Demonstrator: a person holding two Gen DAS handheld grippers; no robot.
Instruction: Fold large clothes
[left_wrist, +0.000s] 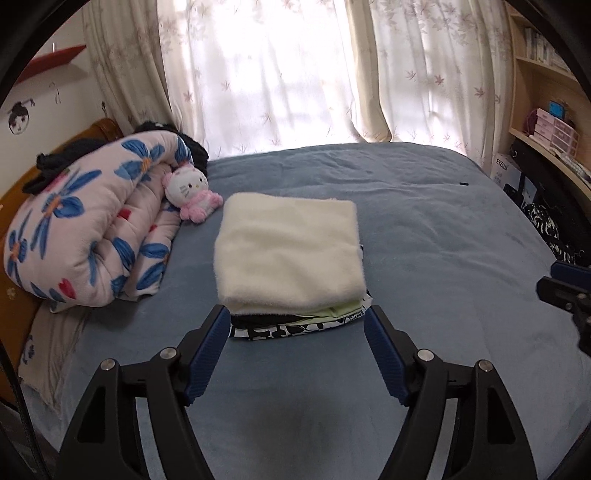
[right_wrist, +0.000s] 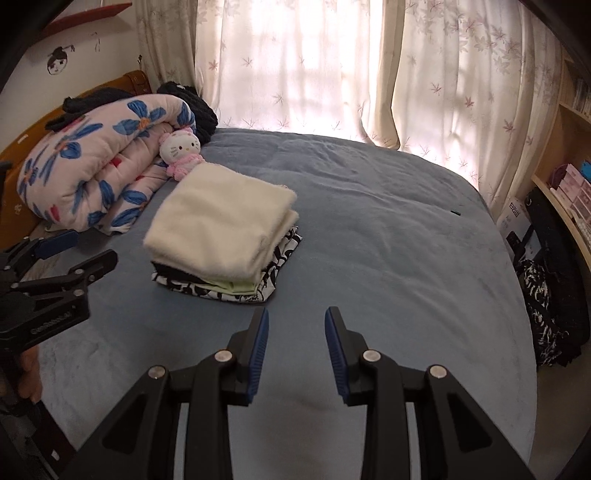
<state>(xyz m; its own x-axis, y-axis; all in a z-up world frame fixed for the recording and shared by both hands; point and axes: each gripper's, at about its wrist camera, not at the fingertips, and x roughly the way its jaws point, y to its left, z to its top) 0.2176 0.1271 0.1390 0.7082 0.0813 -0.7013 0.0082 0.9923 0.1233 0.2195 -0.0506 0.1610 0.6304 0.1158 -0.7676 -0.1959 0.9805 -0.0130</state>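
My left gripper (left_wrist: 295, 332) hung wide open, nothing in it — the stack of folded clothes (left_wrist: 291, 258) lay just past its fingertips on the blue bed (left_wrist: 424, 229). My right gripper (right_wrist: 296, 332) was parted too, narrower, empty, with the stack up and to its left. A cream fleece (right_wrist: 221, 225) topped the stack, over a pale green layer and a black-and-white print. A flowered quilt (left_wrist: 92, 225) sat rolled left of the stack, a plush cat (left_wrist: 190, 192) between them — touching the quilt. Curtains (left_wrist: 295, 74) hung behind the stack.
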